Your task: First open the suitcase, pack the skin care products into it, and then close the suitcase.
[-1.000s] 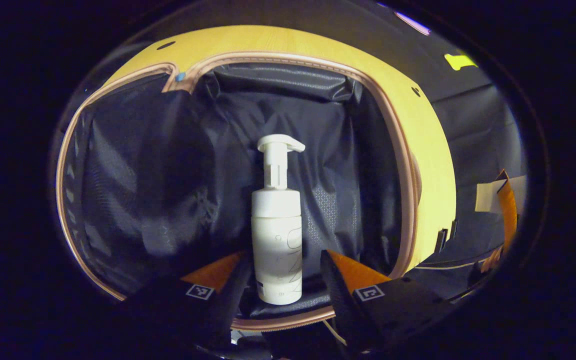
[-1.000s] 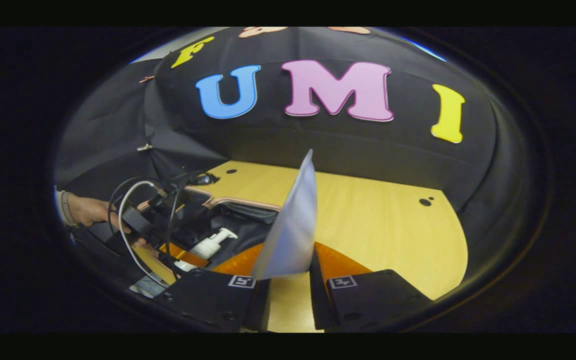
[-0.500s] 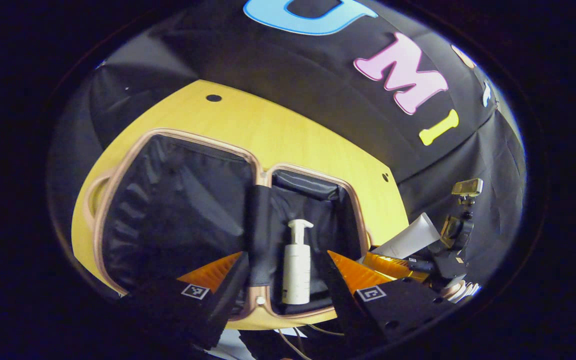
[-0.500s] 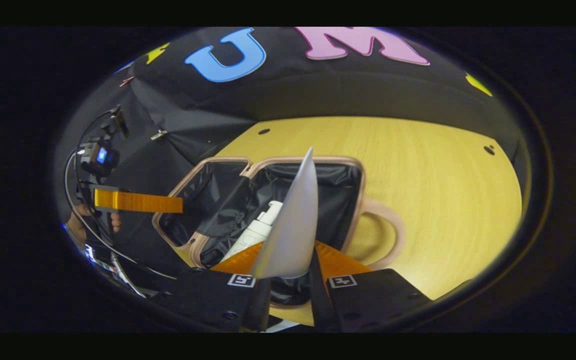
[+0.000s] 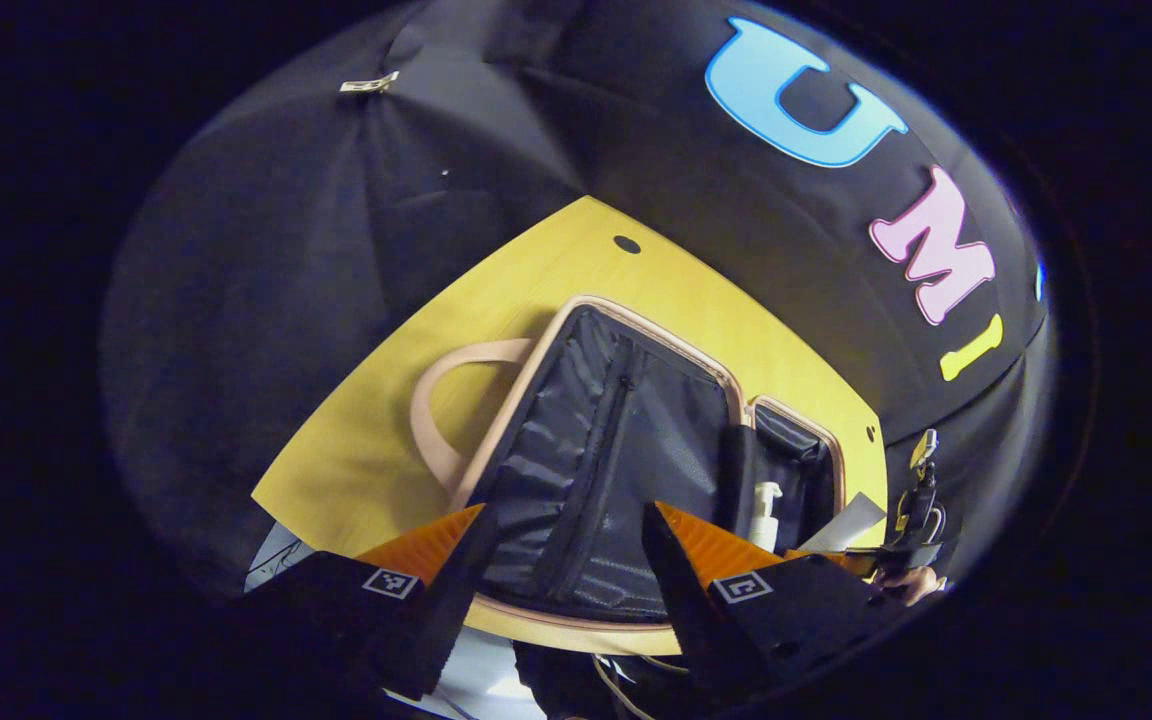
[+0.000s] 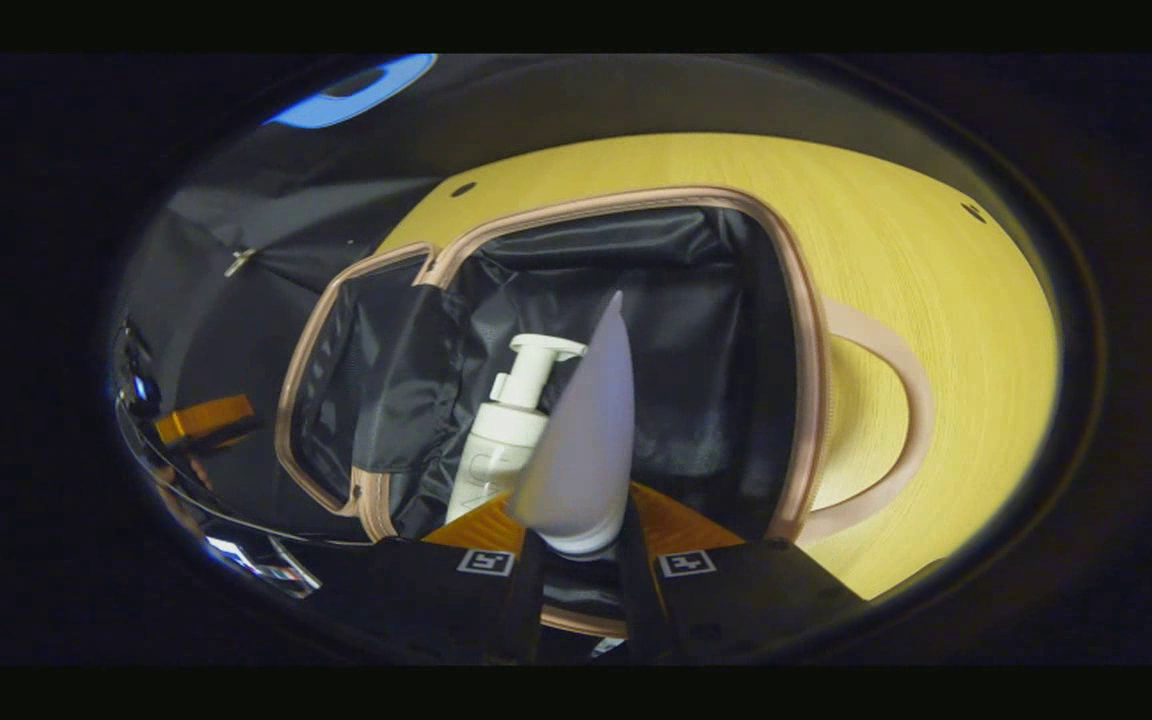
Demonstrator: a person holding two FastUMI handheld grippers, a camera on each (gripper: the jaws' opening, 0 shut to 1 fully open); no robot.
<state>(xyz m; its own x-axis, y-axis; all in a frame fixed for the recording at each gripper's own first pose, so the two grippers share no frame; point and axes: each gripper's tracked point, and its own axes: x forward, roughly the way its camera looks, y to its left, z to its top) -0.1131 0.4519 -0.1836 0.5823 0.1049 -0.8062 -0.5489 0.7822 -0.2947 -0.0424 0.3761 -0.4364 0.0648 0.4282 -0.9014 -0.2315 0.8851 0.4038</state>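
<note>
Clamping tube (image 6: 581, 440), right claw (image 6: 576, 560) apparently overhangs suitcase (image 6: 801, 330).

Left gripper (image 5: 556, 545): black housing blocks, each carrying a small square black-and-white coded marker near the finger base. Right gripper (image 6: 576, 545): matching black blocks with two markers and round screws; thin cables trail at left.

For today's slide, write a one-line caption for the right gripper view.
Right tool holds a white tube over the open suitcase, where a pump bottle already lies.
</note>
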